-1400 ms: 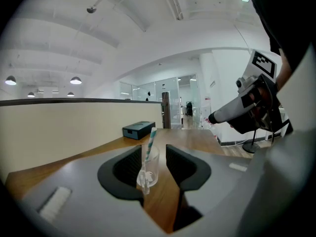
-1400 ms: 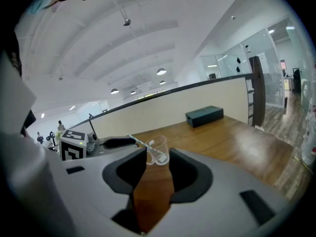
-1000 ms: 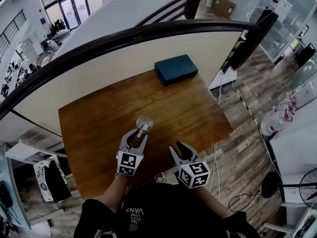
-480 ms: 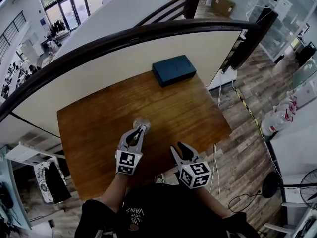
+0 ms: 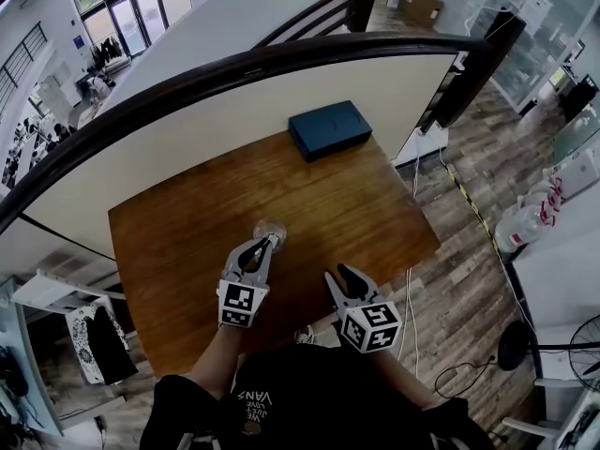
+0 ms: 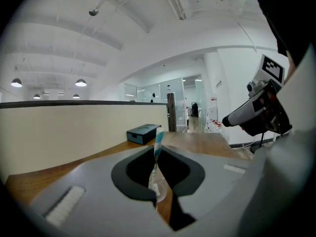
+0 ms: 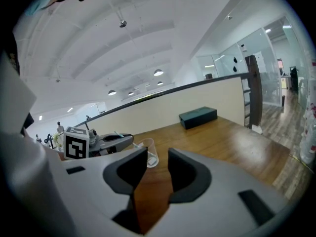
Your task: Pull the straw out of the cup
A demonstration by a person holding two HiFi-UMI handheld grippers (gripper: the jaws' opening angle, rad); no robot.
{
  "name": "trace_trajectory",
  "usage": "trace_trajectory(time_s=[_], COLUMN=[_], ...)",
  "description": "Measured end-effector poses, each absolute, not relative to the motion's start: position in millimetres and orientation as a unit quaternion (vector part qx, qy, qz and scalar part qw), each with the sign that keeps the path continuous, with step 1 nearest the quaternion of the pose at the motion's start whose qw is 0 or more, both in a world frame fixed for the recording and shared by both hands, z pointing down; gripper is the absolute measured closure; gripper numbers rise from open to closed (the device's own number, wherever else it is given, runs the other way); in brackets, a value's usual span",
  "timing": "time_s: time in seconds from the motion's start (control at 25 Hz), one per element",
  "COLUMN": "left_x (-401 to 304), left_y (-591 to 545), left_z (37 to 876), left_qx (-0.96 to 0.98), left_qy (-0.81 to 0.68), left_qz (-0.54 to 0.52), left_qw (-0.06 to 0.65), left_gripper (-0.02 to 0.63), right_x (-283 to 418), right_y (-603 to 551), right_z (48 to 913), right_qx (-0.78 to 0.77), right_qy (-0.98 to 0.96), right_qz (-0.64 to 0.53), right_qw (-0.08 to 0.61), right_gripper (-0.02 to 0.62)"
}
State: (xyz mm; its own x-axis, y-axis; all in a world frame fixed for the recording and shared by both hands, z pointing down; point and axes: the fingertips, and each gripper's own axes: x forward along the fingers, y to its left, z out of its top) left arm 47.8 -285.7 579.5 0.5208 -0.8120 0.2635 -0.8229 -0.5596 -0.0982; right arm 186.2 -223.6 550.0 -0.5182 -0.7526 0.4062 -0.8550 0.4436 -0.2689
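Now the left hand-held gripper [image 5: 270, 243] reaches out over the middle of the wooden counter [image 5: 178, 232]. Its jaws have just been closing. In the left gripper view they stand almost together, pinching the straw [image 6: 158, 138] in the narrow gap between them. The straw is banded teal and white and rises roughly upright, with its top showing just above the jaw tips. Its lower end is still down inside the cup [image 5: 269, 229], a clear, upright tumbler that stands on the counter directly under and just beyond the jaw tips.

The right hand-held gripper [image 5: 339, 275] hovers to the right of the left one and a little nearer the person, over the near part of the counter. Its jaws stand apart and hold nothing; the right gripper view shows only bare wood between them. From that view the cup sits to the left and farther off, apart from the right jaws, with the left hand-held gripper's marker cube just beside it.

At the far edge of the counter, well apart from the cup, lies a dark blue-green box [image 5: 330, 129], flat and rectangular. Behind it runs a cream partition [image 5: 234, 125] topped with a dark rail.
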Motion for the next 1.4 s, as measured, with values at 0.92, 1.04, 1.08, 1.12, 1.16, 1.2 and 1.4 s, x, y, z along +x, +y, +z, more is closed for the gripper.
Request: trace_trajectory(time_s=[0.92,1.04,1.08,1.12,1.16,1.2,1.4], left_x=[18.6,16.8,16.2,15.4,14.6,13.7,8.2], left_y=[-256.9,-249.6,-248.0,-246.6,-245.4,-244.2,-236.0], left_z=[536.0,530.3,528.3,526.4,524.5,522.8,513.9], left_qx=[0.889,0.894,0.895,0.896,0.897,0.898,0.902], left_qy=[-0.440,-0.432,-0.430,-0.428,-0.427,-0.425,-0.417], left_qz=[0.126,0.120,0.119,0.116,0.114,0.113,0.108], left_qw=[0.011,0.008,0.007,0.006,0.006,0.005,0.003], left_gripper=[0.575,0.575,0.575,0.575,0.575,0.575,0.575], right_x=[145.7,142.9,141.9,140.9,140.0,139.1,134.7], right_y=[-198.0,-192.5,-191.3,-190.2,-189.1,-187.9,-179.9], right_z=[528.9,524.8,523.3,521.9,520.8,519.8,514.7], right_qx=[0.505,0.514,0.516,0.519,0.522,0.525,0.538], right_qy=[-0.831,-0.826,-0.825,-0.824,-0.822,-0.820,-0.813], right_qz=[0.213,0.211,0.211,0.210,0.210,0.210,0.210], right_qw=[0.098,0.092,0.090,0.088,0.085,0.083,0.075], right_gripper=[0.463,0.463,0.463,0.463,0.463,0.463,0.463])
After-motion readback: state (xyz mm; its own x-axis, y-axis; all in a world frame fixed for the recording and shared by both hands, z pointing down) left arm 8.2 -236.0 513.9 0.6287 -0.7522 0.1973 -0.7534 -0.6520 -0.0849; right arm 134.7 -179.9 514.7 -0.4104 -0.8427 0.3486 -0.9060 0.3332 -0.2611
